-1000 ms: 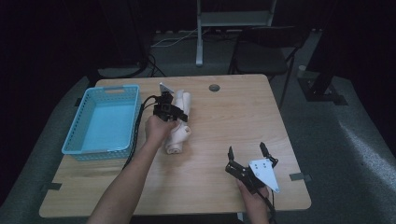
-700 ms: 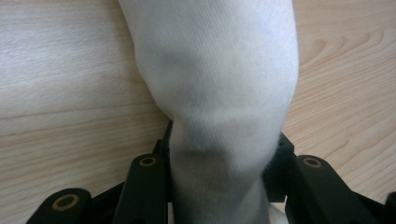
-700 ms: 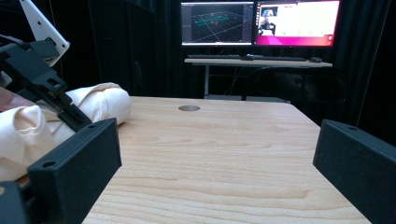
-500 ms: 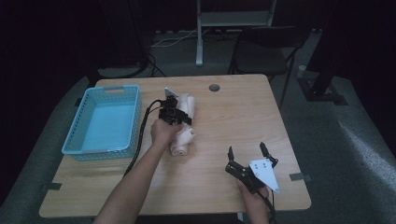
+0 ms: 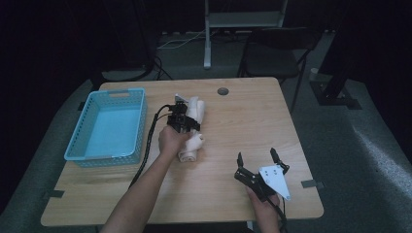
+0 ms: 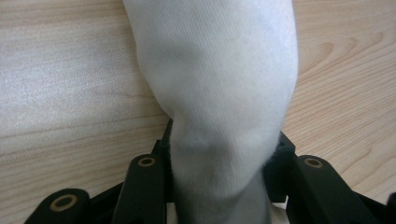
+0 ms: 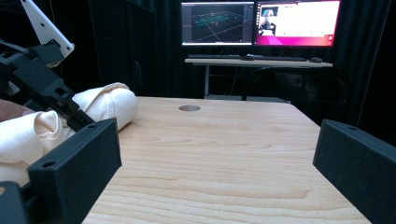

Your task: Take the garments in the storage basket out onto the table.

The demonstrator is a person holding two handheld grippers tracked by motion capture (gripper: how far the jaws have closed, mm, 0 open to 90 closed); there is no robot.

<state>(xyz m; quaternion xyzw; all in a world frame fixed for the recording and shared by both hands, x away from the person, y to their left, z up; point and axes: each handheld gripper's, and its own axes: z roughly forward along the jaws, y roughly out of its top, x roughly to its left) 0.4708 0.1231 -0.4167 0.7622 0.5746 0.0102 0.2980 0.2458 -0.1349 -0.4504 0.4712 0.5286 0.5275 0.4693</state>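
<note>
Left claw (image 6: pixel 219 186) pinches what looks like white cloth (image 6: pixel 219 84); right claw (image 5: pixel 257 160) spread.

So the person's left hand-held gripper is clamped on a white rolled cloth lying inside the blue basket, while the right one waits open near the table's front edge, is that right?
Not quite. The white rolled cloth lies on the bare wooden table, to the right of the blue basket, not inside it; the high view shows this. The rest holds: the left hand-held gripper is clamped on it, and the right hand-held gripper waits open near the front edge.
</note>
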